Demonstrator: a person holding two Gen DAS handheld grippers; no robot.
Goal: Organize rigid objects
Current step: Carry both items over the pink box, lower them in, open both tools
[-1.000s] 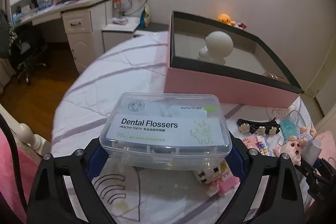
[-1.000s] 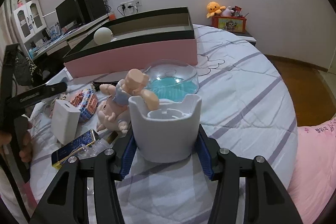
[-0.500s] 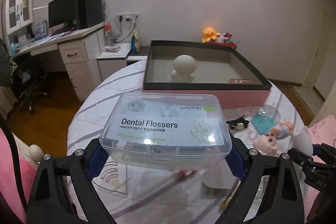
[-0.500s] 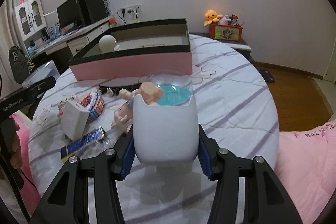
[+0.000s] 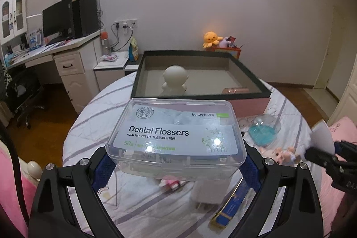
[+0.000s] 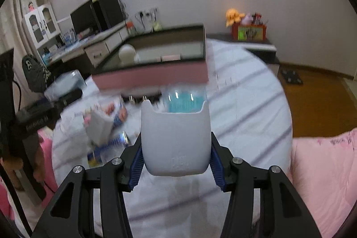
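My left gripper (image 5: 176, 167) is shut on a clear plastic box of dental flossers (image 5: 176, 137) and holds it well above the bed. My right gripper (image 6: 176, 163) is shut on a white plastic cup-shaped holder (image 6: 176, 142), also lifted off the bed; it shows at the right edge of the left wrist view (image 5: 322, 137). Ahead stands the open pink box with a dark rim (image 5: 252, 104), also in the right wrist view (image 6: 154, 76). Inside it are a white round-headed figure (image 5: 175, 79) and a small pink item (image 5: 235, 90).
On the striped bedsheet (image 5: 93, 126) lie a clear dome with blue inside (image 5: 263, 129), a doll (image 5: 283, 154), a white block (image 5: 207, 193), a blue packet (image 5: 232, 206) and a pink brick toy (image 5: 171, 184). A desk (image 5: 55, 57) stands at the left; a pink quilt (image 6: 323, 171) lies right.
Both grippers have risen with their loads. The bed and its loose toys now lie lower and farther off. The inside of the pink box shows more.
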